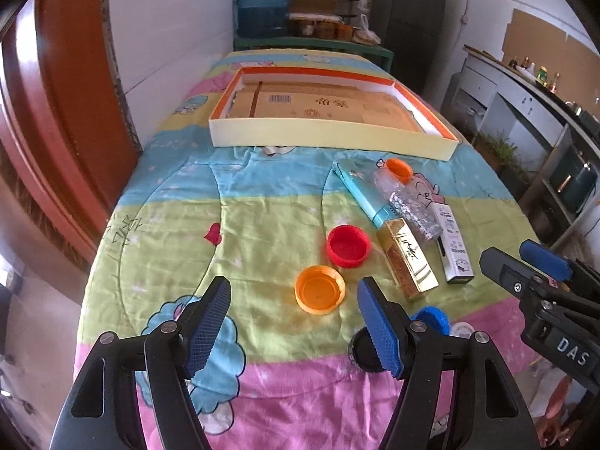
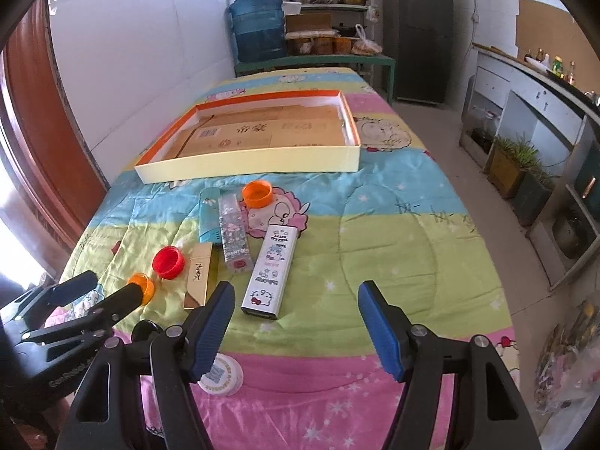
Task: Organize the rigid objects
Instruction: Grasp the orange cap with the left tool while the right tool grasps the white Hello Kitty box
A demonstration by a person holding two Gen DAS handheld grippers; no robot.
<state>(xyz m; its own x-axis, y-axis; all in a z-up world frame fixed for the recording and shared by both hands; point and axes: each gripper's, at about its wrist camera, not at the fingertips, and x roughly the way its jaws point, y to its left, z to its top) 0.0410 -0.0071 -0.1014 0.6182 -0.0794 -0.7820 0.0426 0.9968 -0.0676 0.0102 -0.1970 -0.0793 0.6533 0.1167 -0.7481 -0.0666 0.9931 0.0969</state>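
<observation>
My left gripper (image 1: 294,322) is open low over the quilt, with an upturned orange cap (image 1: 319,294) just ahead between its fingers. Beyond it lie a red cap (image 1: 348,245), a gold box (image 1: 407,258), a white cartoon box (image 1: 452,242), a teal box (image 1: 362,191), a clear glitter box (image 1: 408,202) and a second orange cap (image 1: 399,170). My right gripper (image 2: 296,328) is open too and empty, just short of the white cartoon box (image 2: 272,268). A shallow cream tray (image 1: 330,135) lined with cardboard sits further back.
A blue cap (image 1: 431,318), a black cap (image 1: 362,348) and a white round lid (image 2: 221,375) lie near the front edge by the grippers. A wooden door and white wall run along the left. Counters, planters and a shelf with a water jug stand right and behind.
</observation>
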